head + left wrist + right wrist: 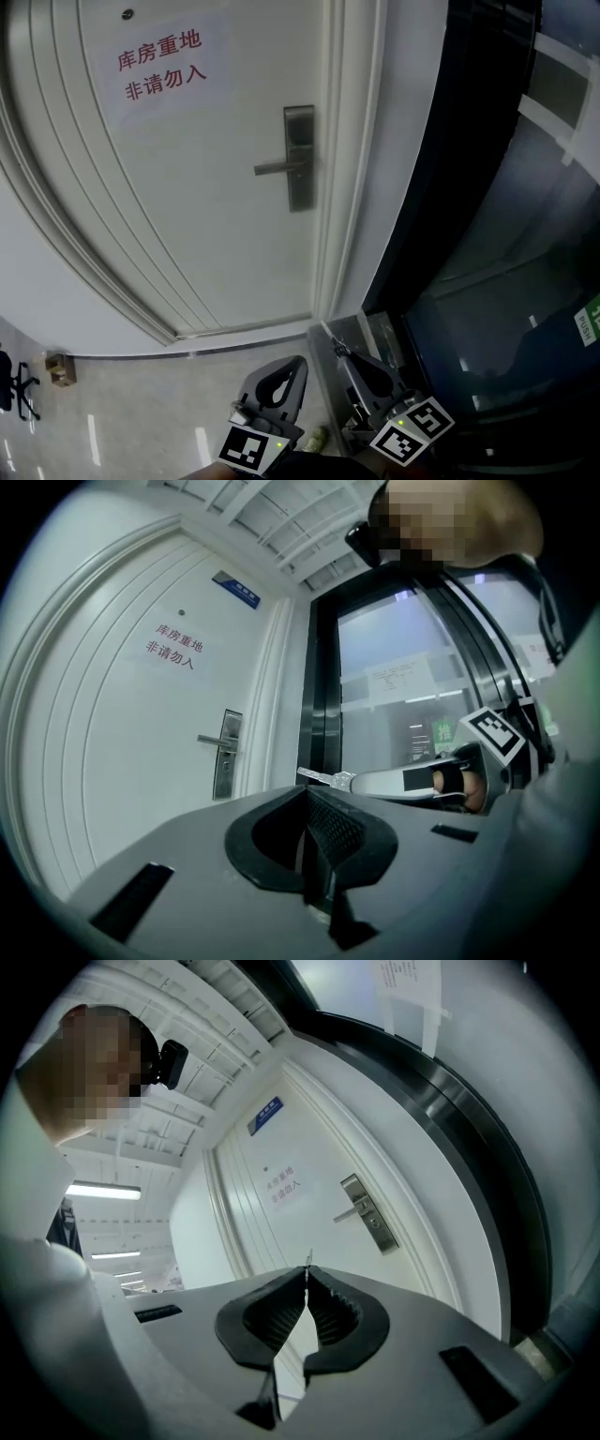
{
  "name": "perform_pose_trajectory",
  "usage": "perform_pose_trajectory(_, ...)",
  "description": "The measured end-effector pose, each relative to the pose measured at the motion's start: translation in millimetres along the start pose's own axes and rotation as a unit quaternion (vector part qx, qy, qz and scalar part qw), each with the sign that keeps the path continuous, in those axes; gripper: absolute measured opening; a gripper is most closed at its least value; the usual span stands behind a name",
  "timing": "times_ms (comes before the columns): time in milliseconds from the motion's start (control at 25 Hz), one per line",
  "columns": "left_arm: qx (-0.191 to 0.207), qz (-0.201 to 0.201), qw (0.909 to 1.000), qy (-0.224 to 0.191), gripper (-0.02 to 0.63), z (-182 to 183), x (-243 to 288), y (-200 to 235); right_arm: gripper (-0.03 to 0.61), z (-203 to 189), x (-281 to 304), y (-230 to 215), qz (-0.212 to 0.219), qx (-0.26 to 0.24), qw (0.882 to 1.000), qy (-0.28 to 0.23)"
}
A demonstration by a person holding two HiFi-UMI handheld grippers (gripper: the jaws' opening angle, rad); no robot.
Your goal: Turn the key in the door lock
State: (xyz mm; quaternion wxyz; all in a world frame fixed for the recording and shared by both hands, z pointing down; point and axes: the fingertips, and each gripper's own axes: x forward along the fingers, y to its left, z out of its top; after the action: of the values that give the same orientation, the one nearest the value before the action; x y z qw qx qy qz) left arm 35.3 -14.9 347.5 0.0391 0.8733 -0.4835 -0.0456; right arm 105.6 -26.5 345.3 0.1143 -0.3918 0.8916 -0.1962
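A steel lock plate [299,157] with a lever handle is mounted on the white door [187,206], far ahead of both grippers. It also shows as the lock plate [226,755] in the left gripper view and the lock plate [368,1214] in the right gripper view. My right gripper [341,353] is shut on a silver key [329,333] whose blade points toward the door. From the left gripper view the key [322,779] sticks out of the right gripper [361,782]. Only a thin edge of the key [308,1260] shows past the right gripper [307,1273]. My left gripper [298,362] [307,795] is shut and holds nothing.
A paper sign [159,64] with red characters hangs on the door. A dark-framed glass partition [487,216] with a green push sticker [588,319] stands to the right. A small cardboard box [61,368] and a chair base [19,386] sit on the tiled floor at left.
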Motion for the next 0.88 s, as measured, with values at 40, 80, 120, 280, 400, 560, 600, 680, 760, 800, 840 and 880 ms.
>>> perform_pose_trajectory(40,0.000,0.003,1.0000,0.001,0.008,0,6,5,0.018,0,6,-4,0.002,0.002,1.000,0.002)
perform_pose_trajectory(80,-0.001,0.006,1.0000,0.002,0.008,0,12,10,0.018,1,12,-9,0.003,0.004,1.000,0.003)
perform_pose_trajectory(120,-0.002,0.007,1.0000,0.001,0.008,1,19,15,0.018,2,19,-13,0.003,0.003,1.000,0.005)
perform_pose_trajectory(280,-0.004,0.004,1.0000,-0.001,0.008,1,47,38,0.018,6,48,-34,-0.005,-0.007,1.000,0.007)
perform_pose_trajectory(400,-0.002,-0.010,1.0000,0.000,0.008,2,73,58,0.018,14,76,-50,-0.011,-0.003,1.000,0.002)
perform_pose_trajectory(560,0.006,-0.022,0.9996,-0.015,0.008,15,109,95,0.018,24,125,-79,-0.009,0.081,0.997,-0.013)
perform_pose_trajectory(600,0.007,-0.023,0.9996,-0.015,0.008,18,117,105,0.018,26,138,-87,-0.008,0.112,0.994,-0.017)
perform_pose_trajectory(680,0.004,-0.023,0.9996,-0.015,0.008,21,133,126,0.018,31,164,-103,-0.005,0.169,0.985,-0.023)
perform_pose_trajectory(760,0.003,-0.026,0.9996,-0.013,0.008,20,147,143,0.018,35,190,-119,0.000,0.209,0.977,-0.026)
perform_pose_trajectory(800,0.003,-0.028,0.9995,-0.011,0.008,19,154,150,0.018,36,202,-129,0.001,0.227,0.974,-0.028)
perform_pose_trajectory(840,0.002,-0.031,0.9995,-0.010,0.008,18,160,155,0.018,37,213,-138,-0.001,0.246,0.969,-0.031)
perform_pose_trajectory(880,0.001,-0.033,0.9994,-0.008,0.008,16,165,161,0.018,37,223,-147,-0.004,0.265,0.964,-0.035)
